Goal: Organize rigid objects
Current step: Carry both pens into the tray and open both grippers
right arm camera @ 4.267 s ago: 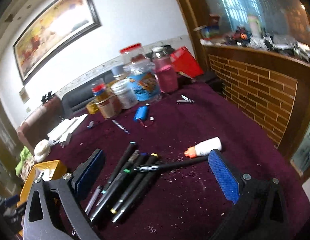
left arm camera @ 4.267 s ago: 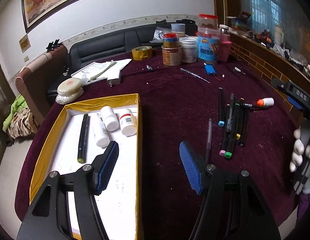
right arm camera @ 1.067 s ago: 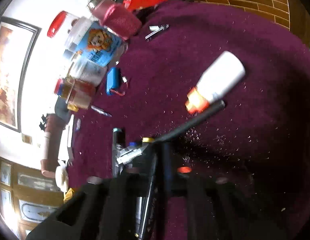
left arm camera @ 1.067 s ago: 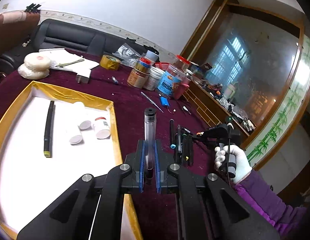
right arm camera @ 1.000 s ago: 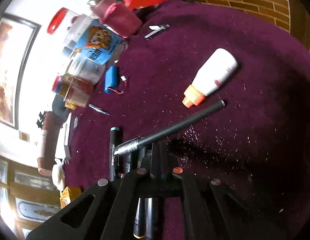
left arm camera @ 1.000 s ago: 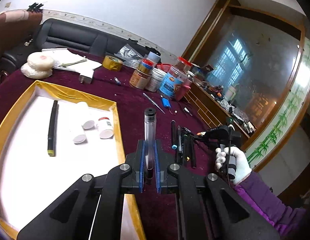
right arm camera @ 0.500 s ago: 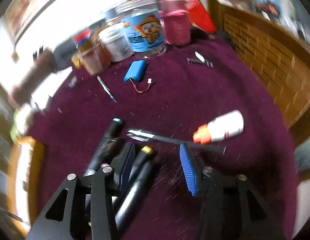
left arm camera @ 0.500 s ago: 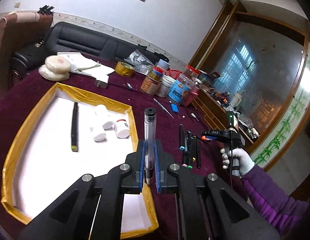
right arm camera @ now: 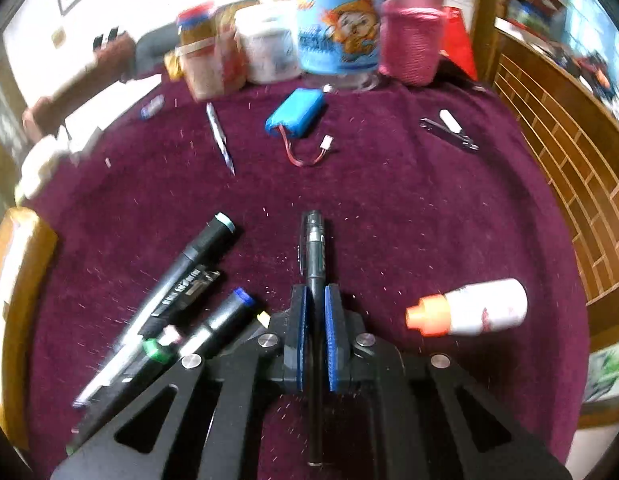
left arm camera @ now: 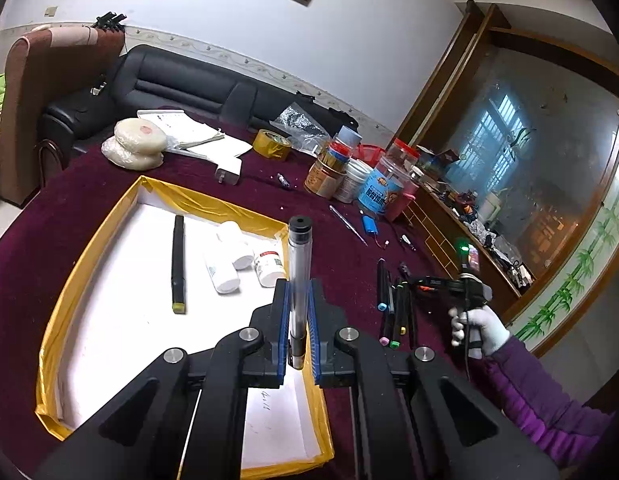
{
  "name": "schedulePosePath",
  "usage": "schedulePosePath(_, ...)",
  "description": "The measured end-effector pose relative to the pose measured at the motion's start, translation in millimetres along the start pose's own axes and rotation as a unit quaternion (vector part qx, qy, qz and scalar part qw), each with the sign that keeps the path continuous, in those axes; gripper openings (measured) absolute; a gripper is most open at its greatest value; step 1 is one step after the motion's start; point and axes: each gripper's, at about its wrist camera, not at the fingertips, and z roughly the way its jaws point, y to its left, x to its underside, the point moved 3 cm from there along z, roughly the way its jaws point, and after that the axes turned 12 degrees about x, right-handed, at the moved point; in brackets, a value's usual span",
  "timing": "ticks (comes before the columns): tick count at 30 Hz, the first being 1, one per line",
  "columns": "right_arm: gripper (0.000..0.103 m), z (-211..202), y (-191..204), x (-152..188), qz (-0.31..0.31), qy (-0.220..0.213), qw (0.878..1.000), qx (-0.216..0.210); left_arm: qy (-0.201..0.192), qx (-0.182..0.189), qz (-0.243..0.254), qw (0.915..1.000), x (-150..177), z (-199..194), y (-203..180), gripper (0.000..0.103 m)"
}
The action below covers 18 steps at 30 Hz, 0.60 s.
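My left gripper [left arm camera: 296,304] is shut on a clear pen with a black cap [left arm camera: 298,256] and holds it above the right edge of the gold-rimmed white tray [left arm camera: 89,240]. The tray holds a black marker [left arm camera: 177,264] and three small white bottles [left arm camera: 237,256]. My right gripper [right arm camera: 314,312] is shut on a thin black pen [right arm camera: 314,256] just above the maroon cloth. It also shows in the left wrist view [left arm camera: 441,280], in a white-gloved hand. Several markers [right arm camera: 181,292] lie to its left and a white bottle with an orange cap [right arm camera: 469,308] to its right.
Jars and tins [right arm camera: 301,40] stand at the table's back. A blue battery pack [right arm camera: 297,112], a silver pen [right arm camera: 220,140] and nail clippers [right arm camera: 449,128] lie on the cloth. Tape [left arm camera: 271,148], papers [left arm camera: 189,136] and a brick ledge [right arm camera: 569,160] border the table.
My right gripper has closed on the thin black pen, which now points forward between the pads. My left gripper has pulled back with the clear pen, showing more of the tray.
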Motion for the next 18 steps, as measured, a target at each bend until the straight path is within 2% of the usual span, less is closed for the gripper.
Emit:
schedulePosePath(4, 0.008, -46, -7, 7, 0.044, -0.03, 0.997, -0.057, -0.002, 0.007, -0.006, 1.0, -7, -7, 9, 0.006)
schedulePosePath(9, 0.008, -98, 27, 7, 0.049, -0.045, 0.986, -0.152, 0.005, 0.023, -0.032, 0.9992, -16, -18, 33, 0.006)
schedulePosePath(11, 0.008, -112, 57, 11, 0.033, -0.041, 0.982, -0.182, 0.018, 0.018, -0.036, 0.999, -18, -18, 43, 0.006)
schedulePosePath(13, 0.008, -119, 93, 15, 0.016, -0.032, 0.977, -0.21, 0.038, -0.005, -0.035, 0.9986, -21, -14, 57, 0.006)
schedulePosePath(18, 0.008, -116, 192, 28, -0.026, 0.0, 0.963, -0.268, 0.082, -0.047, -0.051, 0.9942, -35, 8, 100, 0.007)
